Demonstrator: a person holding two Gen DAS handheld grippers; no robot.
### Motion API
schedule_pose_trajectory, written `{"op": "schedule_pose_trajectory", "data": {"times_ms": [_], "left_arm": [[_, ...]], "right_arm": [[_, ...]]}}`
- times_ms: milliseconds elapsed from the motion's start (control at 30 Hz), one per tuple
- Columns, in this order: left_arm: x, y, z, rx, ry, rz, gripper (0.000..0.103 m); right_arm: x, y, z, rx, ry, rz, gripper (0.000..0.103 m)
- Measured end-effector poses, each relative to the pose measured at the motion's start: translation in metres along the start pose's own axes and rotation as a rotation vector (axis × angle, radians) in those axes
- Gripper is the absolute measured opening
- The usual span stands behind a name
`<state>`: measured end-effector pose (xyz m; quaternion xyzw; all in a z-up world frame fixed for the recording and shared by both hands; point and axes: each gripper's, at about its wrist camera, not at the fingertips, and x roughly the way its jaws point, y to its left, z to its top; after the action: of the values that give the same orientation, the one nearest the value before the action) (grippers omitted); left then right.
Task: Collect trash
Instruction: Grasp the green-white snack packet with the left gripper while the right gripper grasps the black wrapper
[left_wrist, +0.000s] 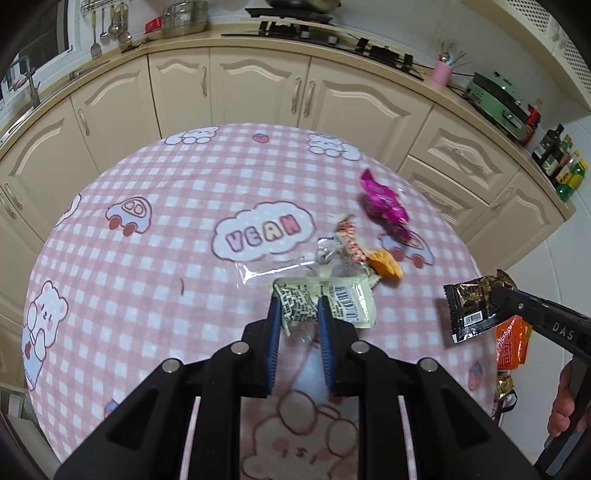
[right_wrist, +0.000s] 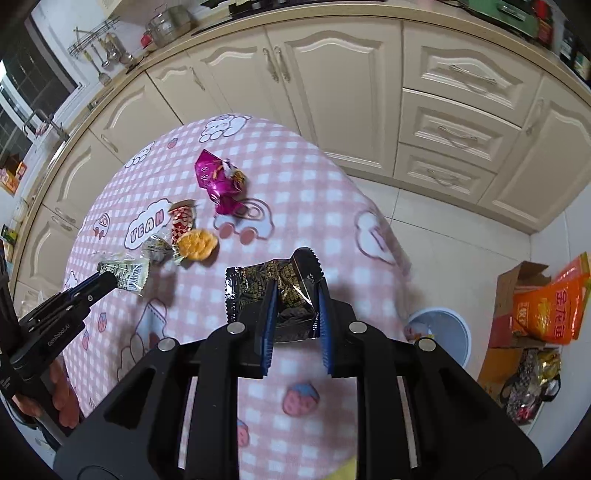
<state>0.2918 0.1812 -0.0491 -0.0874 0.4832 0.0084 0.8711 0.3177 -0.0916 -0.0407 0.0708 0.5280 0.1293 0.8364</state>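
Left gripper (left_wrist: 297, 308) clamping cream wrapper (left_wrist: 332, 301), table edge (right_wrist: 388, 236) near

Surface (left_wrist: 155, 266) wears soft matt cloth, pink check w/ cartoon prints. Black wrapper (right_wrist: 273, 291) is glossy crinkled foil/plastic; pale wrapper (left_wrist: 345, 301) is plastic film w/ a duller sheen. Magenta wrapper (left_wrist: 384, 203) looks metallic, v. shiny. Clear cellophane (left_wrist: 266, 269) glints. Fingers (left_wrist: 274, 332) have ribbed blue pads on matt black plastic bodies w/ polished metal studs. Cabinet doors (left_wrist: 258, 88) look smooth, semi-gloss cream.
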Motion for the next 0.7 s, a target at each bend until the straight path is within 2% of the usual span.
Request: {"op": "schedule_pose_trajectory", "data": {"times_ms": [433,700], "left_arm": [[-0.032,-0.058,-0.019,0.090,-0.042,-0.055,0.019],[-0.041,-0.110,-0.027,0.182,-0.052,-0.096,0.019]], "right_arm": [[-0.041,-0.046,-0.031,0.072,-0.055,0.005,0.020],[-0.068,-0.077,-0.048,0.121,-0.100,0.003,0.020]]}}
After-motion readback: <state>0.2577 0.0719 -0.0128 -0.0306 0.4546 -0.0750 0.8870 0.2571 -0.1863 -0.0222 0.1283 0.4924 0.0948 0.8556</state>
